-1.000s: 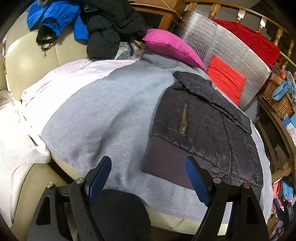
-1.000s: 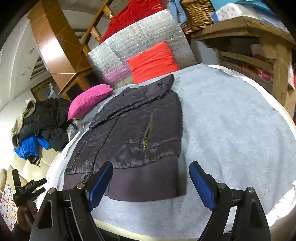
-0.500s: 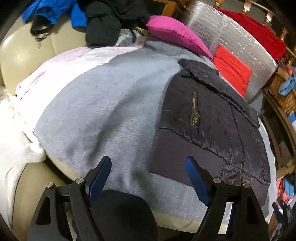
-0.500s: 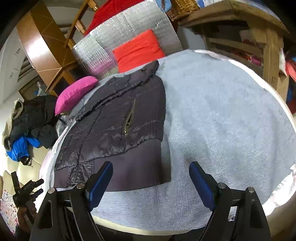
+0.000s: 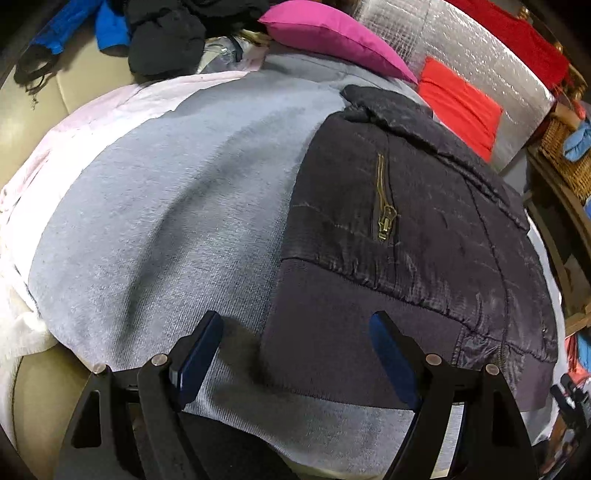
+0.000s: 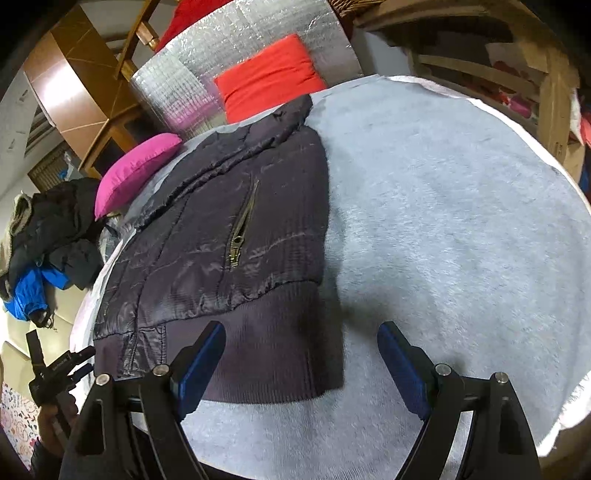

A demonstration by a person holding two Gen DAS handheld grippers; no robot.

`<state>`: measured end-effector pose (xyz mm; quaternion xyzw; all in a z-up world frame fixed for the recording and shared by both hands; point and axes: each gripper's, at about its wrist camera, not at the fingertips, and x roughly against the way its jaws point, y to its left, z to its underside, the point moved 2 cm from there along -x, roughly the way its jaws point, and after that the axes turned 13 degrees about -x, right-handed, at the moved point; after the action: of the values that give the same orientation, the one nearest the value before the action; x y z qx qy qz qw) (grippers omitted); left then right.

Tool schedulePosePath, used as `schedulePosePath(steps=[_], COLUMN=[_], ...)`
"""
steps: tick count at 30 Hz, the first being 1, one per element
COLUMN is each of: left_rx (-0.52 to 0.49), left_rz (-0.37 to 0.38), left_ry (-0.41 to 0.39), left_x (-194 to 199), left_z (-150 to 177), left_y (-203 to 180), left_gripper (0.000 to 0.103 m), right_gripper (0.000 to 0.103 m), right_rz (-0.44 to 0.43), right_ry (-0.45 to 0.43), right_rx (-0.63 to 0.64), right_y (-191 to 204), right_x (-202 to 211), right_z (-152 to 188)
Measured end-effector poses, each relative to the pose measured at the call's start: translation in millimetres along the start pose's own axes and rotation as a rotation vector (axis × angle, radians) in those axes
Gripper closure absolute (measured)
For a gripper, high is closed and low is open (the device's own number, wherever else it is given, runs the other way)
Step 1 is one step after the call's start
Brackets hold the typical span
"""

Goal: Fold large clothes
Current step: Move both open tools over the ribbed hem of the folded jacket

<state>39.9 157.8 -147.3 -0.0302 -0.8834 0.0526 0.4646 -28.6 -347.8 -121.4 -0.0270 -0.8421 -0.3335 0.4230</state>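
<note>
Dark quilted fabric with a brass zip marks the jacket [image 5: 406, 236], which lies flat on a grey blanket [image 5: 177, 206] spread over the surface, its ribbed hem nearest both cameras. The left gripper [image 5: 295, 354] hangs over the hem's left corner with its jaws wide apart and nothing between them; the right gripper [image 6: 301, 360] sits over the hem's right corner, jaws equally wide and empty.

Likely trouble: the hem lies flush on the soft blanket, so a closing jaw could pinch blanket along with jacket and drag both. The jacket already looks folded in half along its length, and a grip that catches only the top layer would peel it open instead of folding it. The shiny shell may also slip between the pads.

Whether the sleeves are tucked underneath cannot be seen, nor how many layers the hem holds. The jacket's far collar end is squeezed by the lens near a pink cushion [image 5: 332, 33] and a red cushion [image 5: 458, 103]. Only a hand below the left gripper shows in the right view, dim and cut off.
</note>
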Motion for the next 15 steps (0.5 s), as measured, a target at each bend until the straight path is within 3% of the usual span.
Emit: schedulePosePath(steps=[15], left_rx=[-0.050], left_rz=[-0.051], left_ry=[0.016], left_x=[-12.0], left_z=[0.1], left_y=[-5.8], left_gripper=[0.019], right_gripper=[0.016], right_rz=[-0.027], right_ry=[0.048], right_rx=[0.014], right_y=[15.4], right_x=[-29.1], right_z=[-2.4])
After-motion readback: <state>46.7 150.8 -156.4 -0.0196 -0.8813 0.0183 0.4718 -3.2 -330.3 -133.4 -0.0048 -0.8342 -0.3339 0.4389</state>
